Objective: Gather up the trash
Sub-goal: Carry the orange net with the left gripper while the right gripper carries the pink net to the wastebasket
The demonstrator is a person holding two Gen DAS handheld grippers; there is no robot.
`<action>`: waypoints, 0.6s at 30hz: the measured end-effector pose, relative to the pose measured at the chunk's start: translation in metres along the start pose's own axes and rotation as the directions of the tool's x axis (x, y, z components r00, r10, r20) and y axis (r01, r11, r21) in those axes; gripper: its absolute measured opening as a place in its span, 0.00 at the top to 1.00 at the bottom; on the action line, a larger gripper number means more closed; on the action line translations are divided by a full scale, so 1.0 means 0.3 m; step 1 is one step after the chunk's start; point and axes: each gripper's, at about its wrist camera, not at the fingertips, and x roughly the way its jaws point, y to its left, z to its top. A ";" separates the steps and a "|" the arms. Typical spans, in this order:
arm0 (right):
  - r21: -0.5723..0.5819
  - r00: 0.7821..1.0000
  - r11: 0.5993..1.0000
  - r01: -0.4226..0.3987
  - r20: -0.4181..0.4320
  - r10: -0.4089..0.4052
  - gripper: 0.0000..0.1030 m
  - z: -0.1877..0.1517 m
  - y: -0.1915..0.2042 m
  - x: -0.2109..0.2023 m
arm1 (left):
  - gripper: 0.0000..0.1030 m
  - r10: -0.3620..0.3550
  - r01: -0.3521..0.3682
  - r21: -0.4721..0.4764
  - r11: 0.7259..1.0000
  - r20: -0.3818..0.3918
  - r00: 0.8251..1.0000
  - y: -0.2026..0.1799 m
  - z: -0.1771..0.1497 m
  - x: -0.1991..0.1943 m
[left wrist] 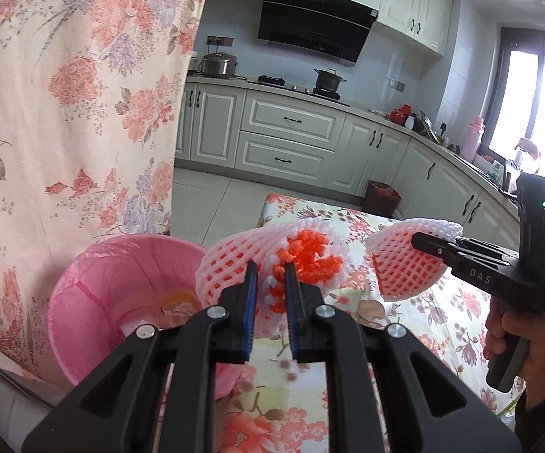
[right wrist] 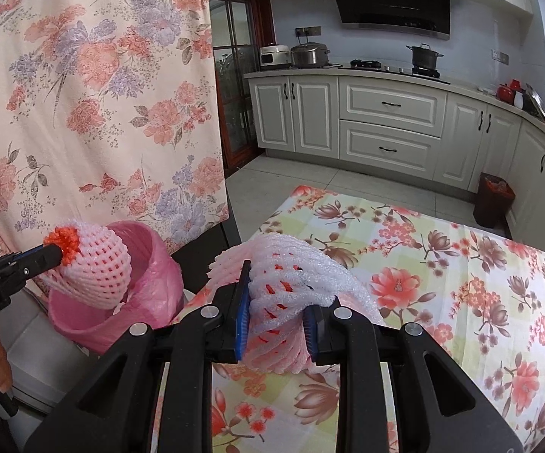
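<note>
A floral curtain fills the left of both views, with white kitchen cabinets and a black range hood behind. A table under a flowered cloth stretches ahead, and a dark bin stands on the floor past its far end, by the cabinets. A pink bin lined with a pink bag sits at the table's left edge below the curtain, with some scraps in its bottom. The left gripper is clamped on a foam fruit net, pink-white outside and orange inside, pinching it at its gathered orange end; in the right wrist view this net hangs in front of the pink bin's mouth, raised off the table. The right gripper is clamped on a second foam net, its blue pads squeezing the mesh flat, held above the cloth; in the left wrist view this net shows to the right of the first, apart from it. A hand grips the right tool's handle. A small paper cup lies on its side on the cloth between the two nets.
</note>
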 end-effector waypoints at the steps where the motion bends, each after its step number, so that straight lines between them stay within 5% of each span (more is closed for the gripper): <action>1: -0.004 1.000 1.000 -0.005 0.001 0.005 0.76 0.004 0.015 -0.001 | 0.87 0.011 -0.011 -0.008 1.000 0.007 1.000 0.020 0.002 -0.014; 18: -0.112 0.991 0.985 -0.134 -0.017 0.133 0.76 0.089 0.350 0.069 | 0.88 0.145 -0.139 -0.114 0.984 0.052 0.988 0.299 -0.001 -0.118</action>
